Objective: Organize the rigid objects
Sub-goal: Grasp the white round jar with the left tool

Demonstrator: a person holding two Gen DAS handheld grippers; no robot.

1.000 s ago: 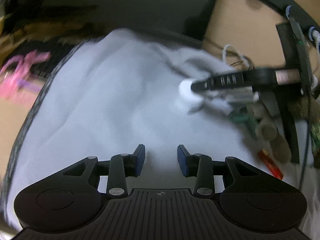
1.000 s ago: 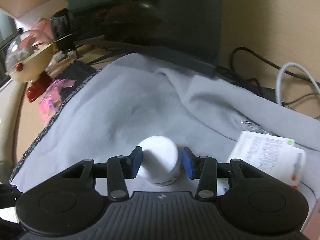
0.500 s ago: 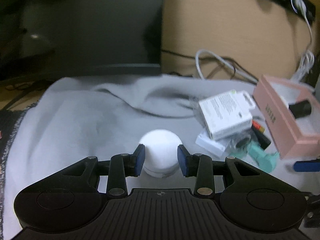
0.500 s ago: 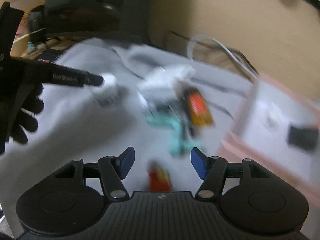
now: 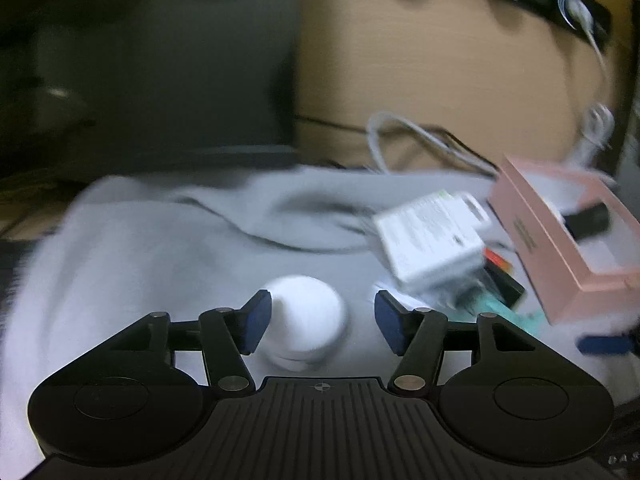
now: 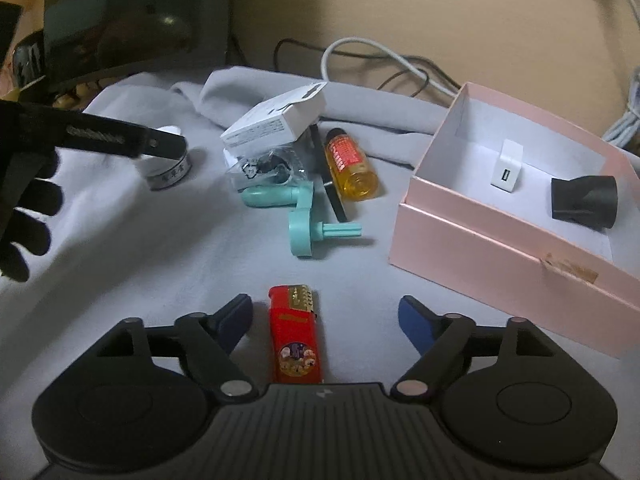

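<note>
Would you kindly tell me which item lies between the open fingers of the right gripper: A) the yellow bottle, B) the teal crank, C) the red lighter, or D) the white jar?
C: the red lighter lies on the grey cloth between the spread fingers of the right gripper, which are not touching it.

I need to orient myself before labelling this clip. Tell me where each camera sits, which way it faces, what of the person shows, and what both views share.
Left wrist: on the left gripper, low over the grey cloth, facing the white jar between its open fingers; only the gripper shows.
Right wrist: on the right gripper, looking forward over the red lighter toward the pink box; its open fingers and the gloved left hand show.
Shared: the jar, the white carton, the pink box, the cloth.
</note>
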